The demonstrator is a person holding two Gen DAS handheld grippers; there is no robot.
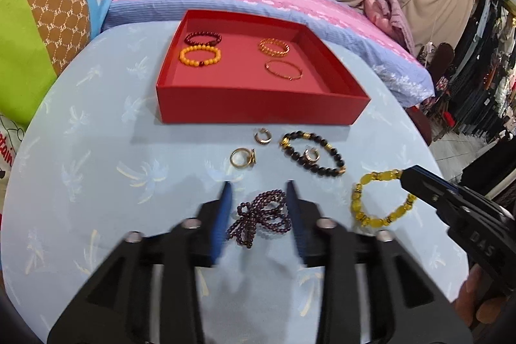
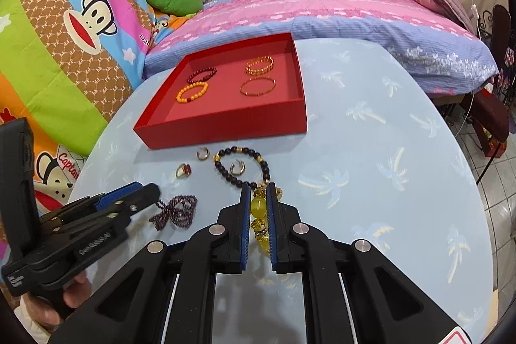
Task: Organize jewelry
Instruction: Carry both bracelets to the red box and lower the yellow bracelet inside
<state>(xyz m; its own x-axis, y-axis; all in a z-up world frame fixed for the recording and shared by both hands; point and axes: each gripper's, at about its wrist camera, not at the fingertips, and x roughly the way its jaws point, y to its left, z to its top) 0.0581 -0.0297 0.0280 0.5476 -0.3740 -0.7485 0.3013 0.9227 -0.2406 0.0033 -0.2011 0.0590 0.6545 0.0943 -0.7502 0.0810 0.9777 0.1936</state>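
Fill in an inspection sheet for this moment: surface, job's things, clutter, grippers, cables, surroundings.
Surface: round table in pale blue palm-print cloth.
Job's things: red cardboard tray holding four bracelets; black bead bracelet, purple bead strand, rings loose on the cloth.
Clutter: nothing seen.
Grippers: left gripper open around the purple strand; right gripper shut on yellow bead bracelet.
Cables: nothing seen on the table.
Surroundings: pink and blue bedding, cartoon quilt.

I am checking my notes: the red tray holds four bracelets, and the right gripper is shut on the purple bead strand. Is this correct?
Not quite. The red tray does hold four bracelets, but the right gripper is shut on the yellow bead bracelet, as the right wrist view shows. The purple bead strand lies on the table between the fingers of the open left gripper.
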